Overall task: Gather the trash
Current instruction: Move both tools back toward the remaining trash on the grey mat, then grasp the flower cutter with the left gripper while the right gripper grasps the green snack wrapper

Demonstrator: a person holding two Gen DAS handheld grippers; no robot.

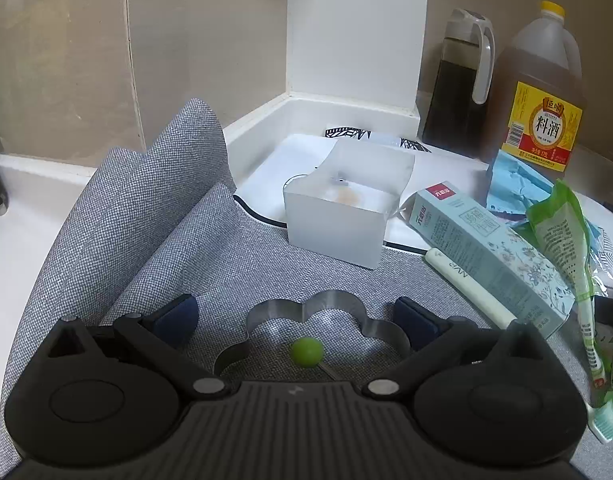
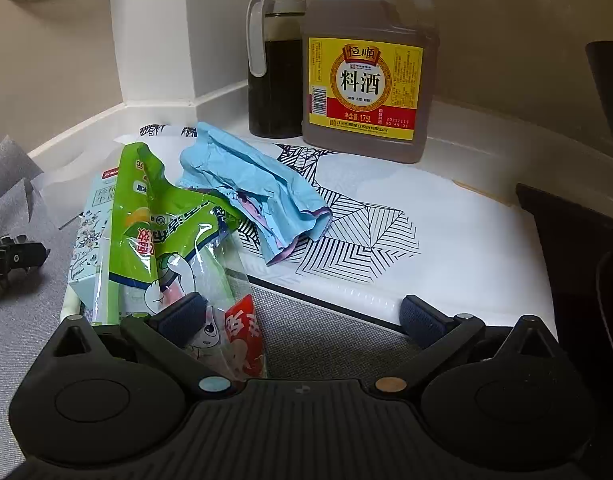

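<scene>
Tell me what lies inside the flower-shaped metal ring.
Inside the flower-shaped metal ring sits one small green ball, resting on the grey woven mat. The ring's near edge is hidden behind the left tool, so anything there cannot be seen.

The amber jug (image 2: pixel 368 60) bears a yellow label reading 恒顺, 料酒, 1.75L; the white stick (image 1: pixel 466 288) reads MVP.
</scene>
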